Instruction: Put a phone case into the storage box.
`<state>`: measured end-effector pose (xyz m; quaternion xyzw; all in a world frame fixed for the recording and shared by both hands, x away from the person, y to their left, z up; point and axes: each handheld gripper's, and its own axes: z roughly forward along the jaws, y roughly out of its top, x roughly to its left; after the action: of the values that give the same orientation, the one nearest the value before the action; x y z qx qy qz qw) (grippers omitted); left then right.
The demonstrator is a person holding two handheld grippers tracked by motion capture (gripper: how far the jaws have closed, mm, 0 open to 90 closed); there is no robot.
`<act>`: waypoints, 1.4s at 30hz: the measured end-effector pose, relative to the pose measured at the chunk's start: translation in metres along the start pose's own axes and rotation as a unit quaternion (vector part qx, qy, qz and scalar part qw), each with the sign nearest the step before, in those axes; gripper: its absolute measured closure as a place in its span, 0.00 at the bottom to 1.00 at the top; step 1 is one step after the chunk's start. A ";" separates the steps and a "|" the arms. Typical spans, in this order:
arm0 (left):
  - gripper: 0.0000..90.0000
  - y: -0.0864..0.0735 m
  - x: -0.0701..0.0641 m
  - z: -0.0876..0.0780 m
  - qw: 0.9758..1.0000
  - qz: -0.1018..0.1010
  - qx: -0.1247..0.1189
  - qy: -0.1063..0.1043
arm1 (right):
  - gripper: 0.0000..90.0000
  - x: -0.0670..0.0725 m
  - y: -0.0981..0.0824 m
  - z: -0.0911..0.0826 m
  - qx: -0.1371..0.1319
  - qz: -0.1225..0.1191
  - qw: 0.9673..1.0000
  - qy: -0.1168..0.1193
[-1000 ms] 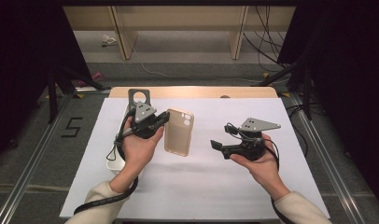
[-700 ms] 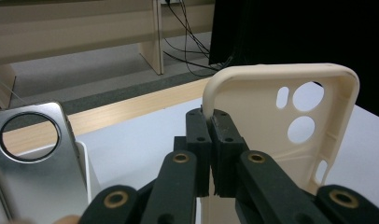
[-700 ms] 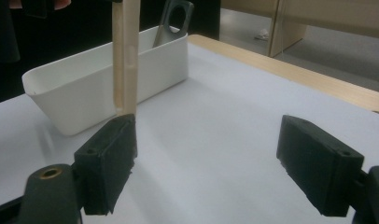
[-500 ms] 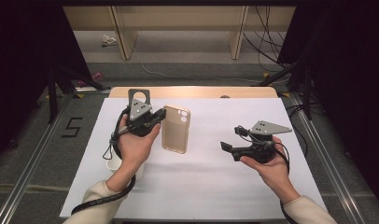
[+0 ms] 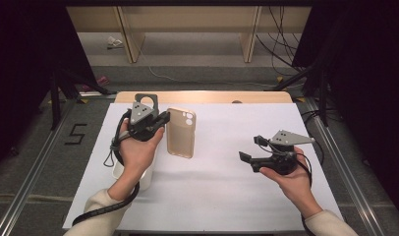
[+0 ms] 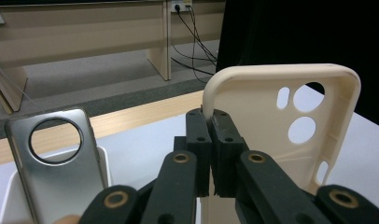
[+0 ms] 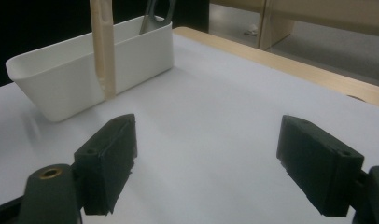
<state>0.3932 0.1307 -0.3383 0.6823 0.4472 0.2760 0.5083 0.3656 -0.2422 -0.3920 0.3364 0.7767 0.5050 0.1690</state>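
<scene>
Cream-coloured and rubbery in look, the phone case (image 5: 181, 132) was pinched by the left gripper (image 5: 160, 119), whose black jaws were pressed together on the case's long edge. In the left gripper view the case (image 6: 271, 140) rose just beyond and to the right of the jaw tips, its hollow inner face turned toward the camera, with the camera cut-outs near its far end. From above, the case extended from the jaw tips toward the middle of the table, its cut-out end farther from the person.

Behind the left gripper, on its far left side, a dark metallic phone case (image 5: 147, 102) with one large round hole stood upright in a white tray (image 5: 120, 169); the left gripper view showed that case (image 6: 57, 163) leaning in the tray (image 6: 102, 161) just left of the jaws. The left hand (image 5: 136, 150) covered most of the tray in the high view.

The right gripper (image 5: 251, 149) was held well apart from the cream case, on the other side of the white table cover (image 5: 217, 196), with its jaws spread wide and nothing between them. Its jaws pointed toward the left gripper. In the right gripper view, the cream case (image 7: 102, 51) appeared edge-on ahead of the left jaw, in front of the white tray (image 7: 75, 74). The right hand (image 5: 288, 179) gripped the tool from beneath.
</scene>
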 end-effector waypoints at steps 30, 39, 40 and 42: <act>0.97 0.018 0.033 -0.020 0.999 -0.021 -0.030 0.039 | 0.24 -0.010 -0.013 -0.018 0.002 0.014 1.000 -0.016; 0.97 0.019 0.041 -0.023 0.998 -0.015 -0.031 0.053 | 0.24 -0.012 -0.015 -0.020 0.002 0.016 1.000 -0.019; 0.97 0.019 0.042 -0.023 0.998 -0.015 -0.031 0.055 | 0.24 -0.013 -0.015 -0.021 0.003 0.016 1.000 -0.020; 0.97 0.019 0.043 -0.024 0.998 -0.014 -0.031 0.057 | 0.24 -0.013 -0.015 -0.021 0.002 0.016 1.000 -0.019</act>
<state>0.3994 0.1784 -0.3156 0.6431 0.4762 0.3208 0.5067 0.3569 -0.2690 -0.3978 0.3590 0.7684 0.4999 0.1753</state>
